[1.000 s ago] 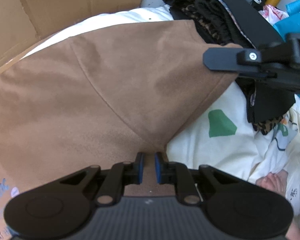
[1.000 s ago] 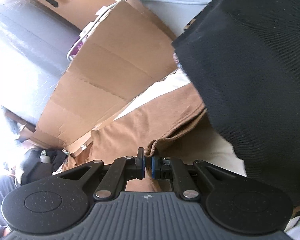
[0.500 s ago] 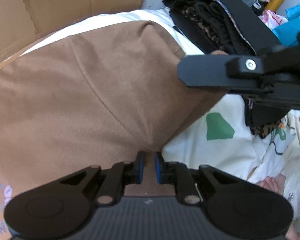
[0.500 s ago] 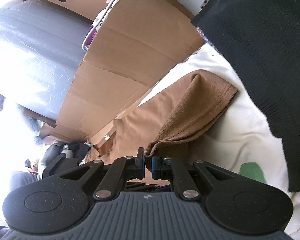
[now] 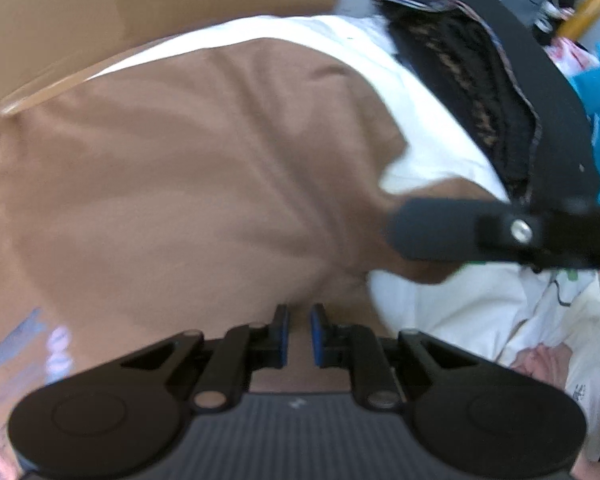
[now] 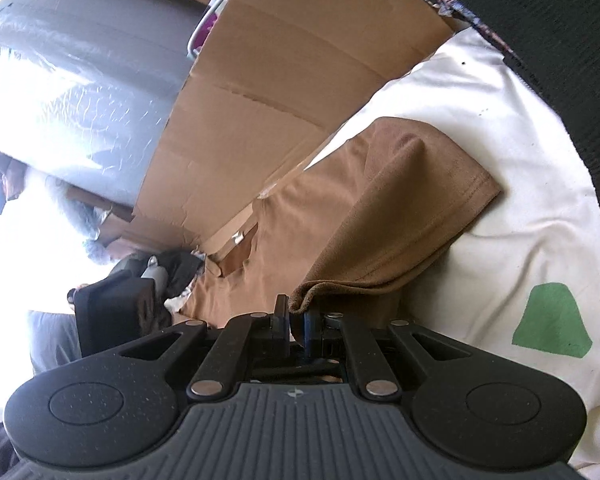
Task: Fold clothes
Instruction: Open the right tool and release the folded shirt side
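Brown shirt point(image 5: 188, 184) lies spread over the white sheet point(image 5: 428, 140), its body reaching left toward the cardboard point(image 5: 100, 8). At its near edge the left gripper point(image 5: 299, 334) pinches a bunch of cloth, jaws almost closed. To the right, the right gripper point(image 6: 296, 322) clamps a doubled-over hem, the sleeve point(image 6: 432, 184) trailing far-right toward the black pile point(image 6: 560, 60). Likely next: carry that hem leftward across the body.

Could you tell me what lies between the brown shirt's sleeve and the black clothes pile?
In the right wrist view, only bare white sheet lies between the brown shirt's sleeve and the black clothes pile.
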Available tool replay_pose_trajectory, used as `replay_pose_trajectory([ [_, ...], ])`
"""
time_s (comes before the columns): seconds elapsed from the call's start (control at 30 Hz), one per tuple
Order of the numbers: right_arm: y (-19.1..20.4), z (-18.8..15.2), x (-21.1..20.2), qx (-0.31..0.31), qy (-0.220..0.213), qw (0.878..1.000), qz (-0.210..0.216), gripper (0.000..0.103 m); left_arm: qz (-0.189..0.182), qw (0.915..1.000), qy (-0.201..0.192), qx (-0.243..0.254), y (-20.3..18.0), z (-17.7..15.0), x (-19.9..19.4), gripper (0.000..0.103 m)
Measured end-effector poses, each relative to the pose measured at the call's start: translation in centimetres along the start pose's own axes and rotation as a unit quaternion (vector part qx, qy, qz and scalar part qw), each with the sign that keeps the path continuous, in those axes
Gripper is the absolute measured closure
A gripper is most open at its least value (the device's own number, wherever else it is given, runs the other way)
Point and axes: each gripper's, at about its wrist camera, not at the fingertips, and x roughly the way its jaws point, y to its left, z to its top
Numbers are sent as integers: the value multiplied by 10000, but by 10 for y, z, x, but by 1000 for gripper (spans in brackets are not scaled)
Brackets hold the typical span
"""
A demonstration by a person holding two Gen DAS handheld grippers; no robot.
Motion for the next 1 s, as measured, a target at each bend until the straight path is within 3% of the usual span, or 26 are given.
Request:
replay_pose_trajectory([
  [0.17, 6, -10, 7, -218, 155, 9996, 0, 98, 461, 9979, -89, -445, 33, 17, -16, 89],
  [0.27, 11, -17, 13, -473, 256, 9985, -109, 98, 743, 9953, -217, -586, 33, 35, -35, 88],
  [0.47, 19, -27, 24, -741, 419, 9963, -99, 96, 1095, 9876, -626, -934, 48, 39, -110, 70],
  [0.67, 22, -32, 34, -908, 473, 9946, -164, 96, 1125, 9839, -774, -1149, 48, 39, -140, 55],
  [0.93, 26, -42, 52, -1111, 700, 9910, -264, 96, 1007, 9875, -751, -950, 34, 40, -126, 54],
  [1.0, 26, -46, 56, -1122, 803, 9899, -334, 88, 938, 9883, -728, -957, 33, 42, -121, 54],
])
